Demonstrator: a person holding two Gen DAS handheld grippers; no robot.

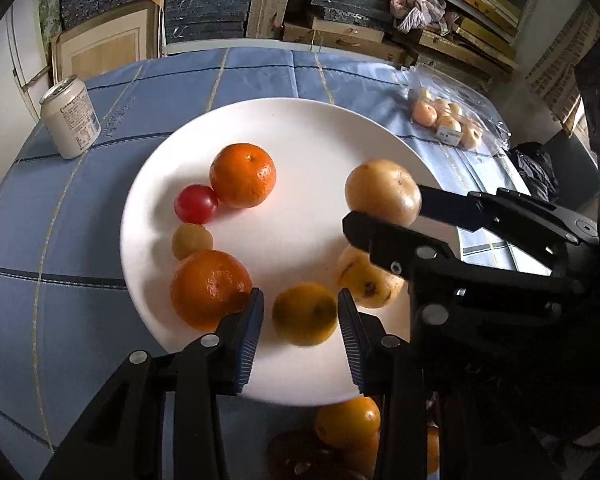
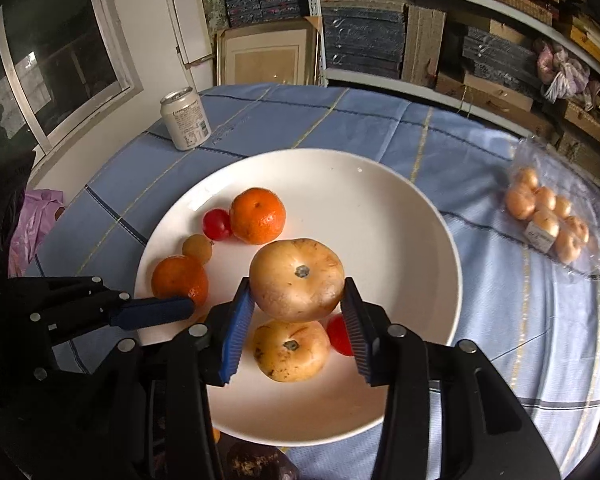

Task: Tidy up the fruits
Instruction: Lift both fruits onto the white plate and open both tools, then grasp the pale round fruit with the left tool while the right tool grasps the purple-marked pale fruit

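My right gripper clamps a pale fruit above the plate; my left gripper stands apart around a yellow citrus.

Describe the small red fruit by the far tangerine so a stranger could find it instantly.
Start at the white plate on the blue cloth. On its left side, fruits sit in a curved row; the red fruit touches the far tangerine. It is small, glossy and smooth.
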